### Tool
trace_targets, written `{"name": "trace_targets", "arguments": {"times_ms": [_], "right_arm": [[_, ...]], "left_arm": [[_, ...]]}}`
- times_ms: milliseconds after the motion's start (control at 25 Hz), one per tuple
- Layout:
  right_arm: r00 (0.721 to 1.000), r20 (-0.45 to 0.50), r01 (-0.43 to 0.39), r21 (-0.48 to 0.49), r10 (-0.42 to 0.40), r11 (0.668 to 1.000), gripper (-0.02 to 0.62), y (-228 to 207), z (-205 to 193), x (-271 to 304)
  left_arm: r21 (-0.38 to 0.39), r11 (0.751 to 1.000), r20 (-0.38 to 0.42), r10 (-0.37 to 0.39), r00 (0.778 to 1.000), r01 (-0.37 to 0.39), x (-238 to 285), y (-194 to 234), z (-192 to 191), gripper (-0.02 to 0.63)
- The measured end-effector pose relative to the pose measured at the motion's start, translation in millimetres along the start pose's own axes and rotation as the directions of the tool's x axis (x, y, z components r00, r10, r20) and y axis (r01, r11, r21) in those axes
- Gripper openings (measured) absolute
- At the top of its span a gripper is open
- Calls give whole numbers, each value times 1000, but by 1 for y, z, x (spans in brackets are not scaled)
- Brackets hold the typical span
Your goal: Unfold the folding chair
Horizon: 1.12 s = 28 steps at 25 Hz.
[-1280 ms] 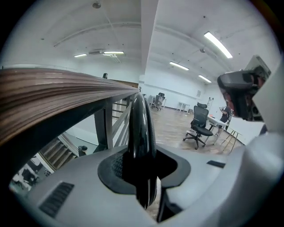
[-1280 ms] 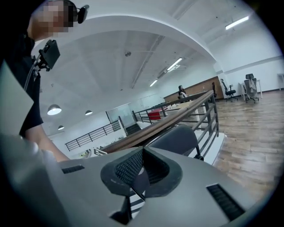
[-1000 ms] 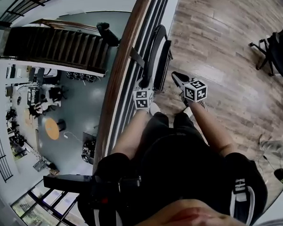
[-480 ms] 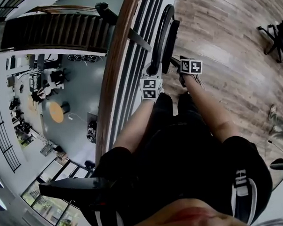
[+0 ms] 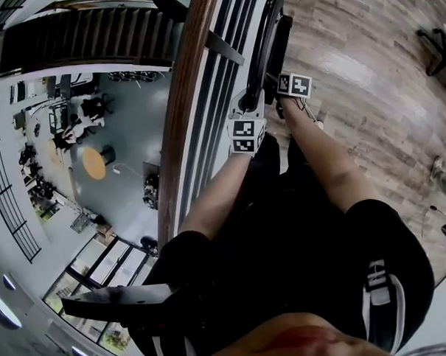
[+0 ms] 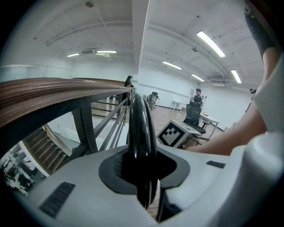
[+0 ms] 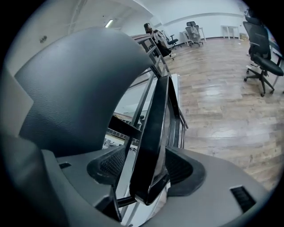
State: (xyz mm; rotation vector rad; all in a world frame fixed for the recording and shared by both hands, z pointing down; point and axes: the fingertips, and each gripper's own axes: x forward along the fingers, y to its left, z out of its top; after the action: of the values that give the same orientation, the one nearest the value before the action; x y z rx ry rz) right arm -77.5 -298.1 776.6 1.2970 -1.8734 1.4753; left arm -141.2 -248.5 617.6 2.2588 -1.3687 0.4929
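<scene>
Fingers (image 6: 111,172) of left gripper (image 6: 143,177) tight around black chair tube (image 6: 141,128), indistinct overhead

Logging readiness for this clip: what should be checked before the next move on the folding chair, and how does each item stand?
1. The left gripper clamped on the chair's black frame tube: ok.
2. The right gripper gripping: not ok; its jaws have just been opening and stand wide, with a flat black chair part between them, unpressed.
3. The folding chair folded, upright beside the railing: ok.
4. Its open side has bare floor: ok.
5. Its feet planted: cannot tell, hidden.
</scene>
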Motion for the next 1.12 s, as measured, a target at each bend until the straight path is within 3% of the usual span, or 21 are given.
{"name": "trace_targets", "arguments": {"times_ms": [400, 440, 520, 920, 1120], "right_arm": [[990, -63, 129, 56, -126, 990, 264, -16, -16, 23], [991, -64, 124, 58, -120, 991, 262, -18, -18, 23], [993, -72, 97, 72, -92, 993, 189, -19, -21, 23], [998, -66, 15, 121, -7, 993, 175, -46, -34, 15], [995, -65, -60, 173, 73, 983, 176, -86, -37, 6]], "left_arm": [[-4, 999, -7, -52, 999, 52, -1, -21, -5, 83], [3, 998, -6, -58, 998, 58, -1, -24, -6, 83], [14, 998, -3, -67, 998, 67, 0, -27, -7, 86], [14, 997, -14, -78, 997, 78, -9, 8, -9, 83], [-56, 996, -33, -67, 997, 65, -2, 32, -13, 77]]}}
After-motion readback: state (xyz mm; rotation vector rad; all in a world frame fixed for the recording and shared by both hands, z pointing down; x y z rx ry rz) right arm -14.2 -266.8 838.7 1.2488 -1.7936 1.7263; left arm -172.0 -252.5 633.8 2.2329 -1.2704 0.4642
